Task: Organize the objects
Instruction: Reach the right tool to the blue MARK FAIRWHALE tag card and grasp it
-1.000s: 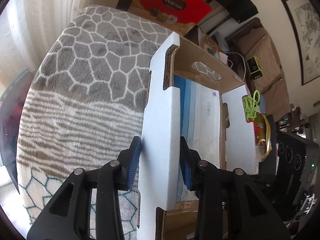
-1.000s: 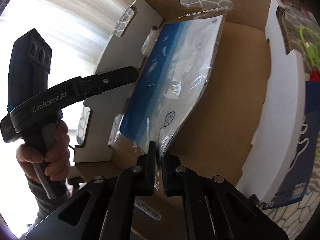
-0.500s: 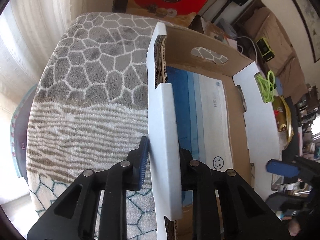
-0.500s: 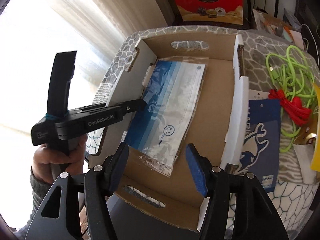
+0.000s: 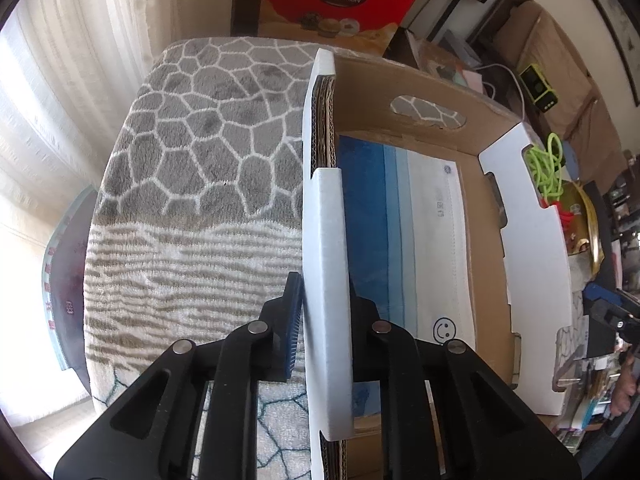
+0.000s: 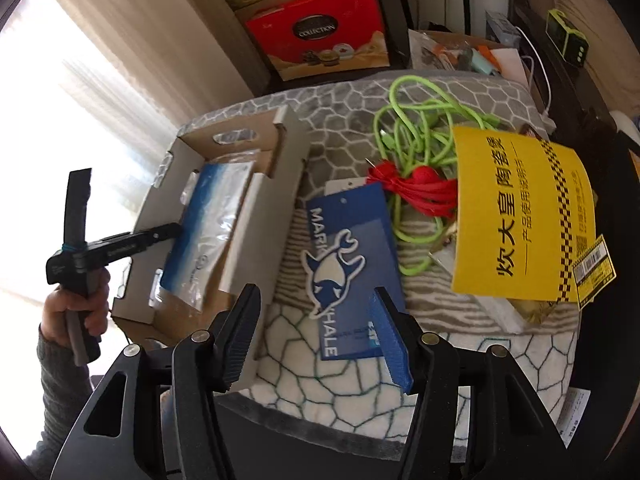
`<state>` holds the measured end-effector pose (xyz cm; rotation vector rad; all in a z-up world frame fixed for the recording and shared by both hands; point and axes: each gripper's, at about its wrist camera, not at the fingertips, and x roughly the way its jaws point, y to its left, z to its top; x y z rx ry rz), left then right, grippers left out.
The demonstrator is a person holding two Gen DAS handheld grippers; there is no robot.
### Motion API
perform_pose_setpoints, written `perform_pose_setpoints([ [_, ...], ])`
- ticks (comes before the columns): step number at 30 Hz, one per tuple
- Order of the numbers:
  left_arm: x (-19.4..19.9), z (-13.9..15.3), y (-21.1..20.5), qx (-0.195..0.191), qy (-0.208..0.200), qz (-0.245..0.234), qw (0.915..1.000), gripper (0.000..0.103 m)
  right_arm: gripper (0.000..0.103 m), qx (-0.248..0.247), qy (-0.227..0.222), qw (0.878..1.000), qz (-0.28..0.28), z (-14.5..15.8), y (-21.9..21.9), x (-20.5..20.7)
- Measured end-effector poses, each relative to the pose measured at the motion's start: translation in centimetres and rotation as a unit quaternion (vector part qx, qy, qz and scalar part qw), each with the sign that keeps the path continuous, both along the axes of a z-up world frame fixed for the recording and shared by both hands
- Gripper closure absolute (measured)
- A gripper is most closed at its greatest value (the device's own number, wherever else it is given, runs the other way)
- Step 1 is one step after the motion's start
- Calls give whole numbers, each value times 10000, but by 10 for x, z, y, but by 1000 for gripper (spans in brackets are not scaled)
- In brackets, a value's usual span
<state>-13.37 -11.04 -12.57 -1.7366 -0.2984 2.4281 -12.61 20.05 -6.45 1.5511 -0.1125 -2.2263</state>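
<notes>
My left claw point(image 5: 320, 328) pinches the cardboard box's point(image 6: 148, 216) white side wall. A blue-and-white packet point(image 5: 404, 240) lies inside it. Beside the box, my right claw point(image 6: 316, 336) hangs wide open, empty, above a blue card point(image 6: 352, 272) reading "WHALE".

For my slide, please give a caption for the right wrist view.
Open right gripper hovers over blue whale card; left gripper holds cardboard box wall, mask pack inside.

Strong daylight through the sheer pale curtain point(image 6: 80, 92) blows out the left of both frames. Fisheye bending and dark vignetting crowd the corners; centres stay sharp.
</notes>
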Motion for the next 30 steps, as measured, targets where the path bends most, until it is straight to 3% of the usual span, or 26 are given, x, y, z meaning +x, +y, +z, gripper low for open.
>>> perform_pose_setpoints([
  [6, 1, -1, -5, 104, 2, 49, 9999, 87, 44, -21, -36, 9998, -207, -26, 7, -2],
  [16, 1, -2, -12, 111, 46, 92, 9999, 88, 42, 59, 12, 9987, -510, -44, 4, -17],
  [23, 1, -2, -13, 72, 57, 79, 9999, 88, 25, 433, 98, 9984, -347, -46, -16, -15],
  [24, 1, -2, -12, 55, 60, 81, 9999, 88, 27, 606, 129, 9975, -328, -47, -21, -14],
  [26, 0, -2, -11, 46, 55, 98, 9999, 88, 50, 884, 180, 9956, -266, -46, -29, -12],
  [29, 0, -2, -11, 42, 59, 96, 9999, 88, 69, 378, -147, 9991, -123, -44, -27, -14],
  [30, 0, -2, -11, 36, 62, 84, 9999, 88, 71, 115, -316, 9994, -70, -46, -25, -15],
])
